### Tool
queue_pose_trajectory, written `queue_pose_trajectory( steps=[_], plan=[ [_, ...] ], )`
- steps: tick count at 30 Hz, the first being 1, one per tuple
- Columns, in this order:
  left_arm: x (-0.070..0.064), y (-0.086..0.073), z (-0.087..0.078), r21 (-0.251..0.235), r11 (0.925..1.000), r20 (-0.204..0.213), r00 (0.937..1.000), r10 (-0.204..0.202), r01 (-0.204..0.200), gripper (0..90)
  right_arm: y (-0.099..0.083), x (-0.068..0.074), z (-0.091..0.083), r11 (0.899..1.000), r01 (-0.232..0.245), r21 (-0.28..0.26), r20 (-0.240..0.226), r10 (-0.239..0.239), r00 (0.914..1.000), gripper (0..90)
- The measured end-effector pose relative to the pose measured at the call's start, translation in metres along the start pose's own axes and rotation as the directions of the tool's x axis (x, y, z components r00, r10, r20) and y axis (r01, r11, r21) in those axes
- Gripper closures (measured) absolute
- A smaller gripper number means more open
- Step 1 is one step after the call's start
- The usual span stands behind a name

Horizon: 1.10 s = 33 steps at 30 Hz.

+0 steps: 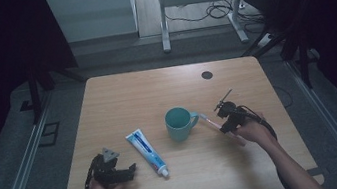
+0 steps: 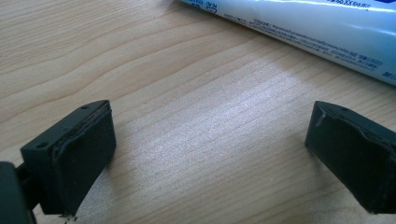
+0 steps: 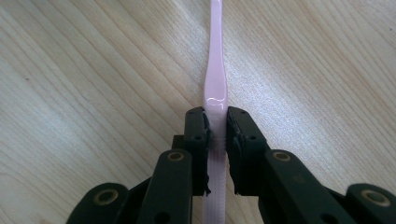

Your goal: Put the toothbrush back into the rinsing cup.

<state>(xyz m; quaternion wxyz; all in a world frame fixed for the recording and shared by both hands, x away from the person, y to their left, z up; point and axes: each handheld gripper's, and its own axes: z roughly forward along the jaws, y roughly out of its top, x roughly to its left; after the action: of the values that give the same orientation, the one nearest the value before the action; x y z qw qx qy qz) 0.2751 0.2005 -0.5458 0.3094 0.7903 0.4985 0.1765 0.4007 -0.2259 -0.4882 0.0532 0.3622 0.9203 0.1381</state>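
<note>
A pink toothbrush (image 3: 215, 84) is clamped by its handle between the jaws of my right gripper (image 3: 215, 122), which is shut on it. In the high view the right gripper (image 1: 225, 125) sits right of a teal mug (image 1: 179, 122), and the toothbrush (image 1: 211, 120) points toward the mug's handle. A white and blue toothpaste tube (image 1: 146, 152) lies left of the mug, cap toward the near edge. My left gripper (image 1: 130, 171) rests low on the table left of the tube, open. In the left gripper view its jaws stand wide apart over bare wood, with the tube (image 2: 322, 28) just beyond.
The wooden table (image 1: 121, 96) has a dark round grommet (image 1: 207, 75) near its far edge. Metal rails run along the floor on both sides. A white desk frame with cables stands beyond the table.
</note>
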Motion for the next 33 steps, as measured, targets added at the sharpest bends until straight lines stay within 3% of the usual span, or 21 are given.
queue_pose_trajectory(
  steps=[8,14,20,33],
  plan=[
    [0.000,0.000,0.000,0.000,1.0000,0.000,1.0000,0.000,0.000,1.8,-0.002,0.002,-0.002,1.000,0.006,-0.029,0.001,-0.006,1.0000,78.2],
    [0.000,0.000,0.000,0.000,1.0000,0.000,1.0000,0.000,0.000,1.8,0.001,0.009,-0.013,0.996,0.014,-0.087,-0.011,-0.015,0.9998,78.2],
    [0.000,0.000,0.000,0.000,1.0000,0.000,1.0000,-0.001,0.001,1.8,0.004,0.015,-0.032,0.987,0.022,-0.162,-0.007,-0.023,0.9997,78.2],
    [0.000,0.000,0.000,-0.001,1.0000,0.000,1.0000,-0.002,0.002,1.8,0.000,0.010,-0.048,0.964,0.005,-0.266,-0.015,-0.010,0.9998,78.2]
  ],
)
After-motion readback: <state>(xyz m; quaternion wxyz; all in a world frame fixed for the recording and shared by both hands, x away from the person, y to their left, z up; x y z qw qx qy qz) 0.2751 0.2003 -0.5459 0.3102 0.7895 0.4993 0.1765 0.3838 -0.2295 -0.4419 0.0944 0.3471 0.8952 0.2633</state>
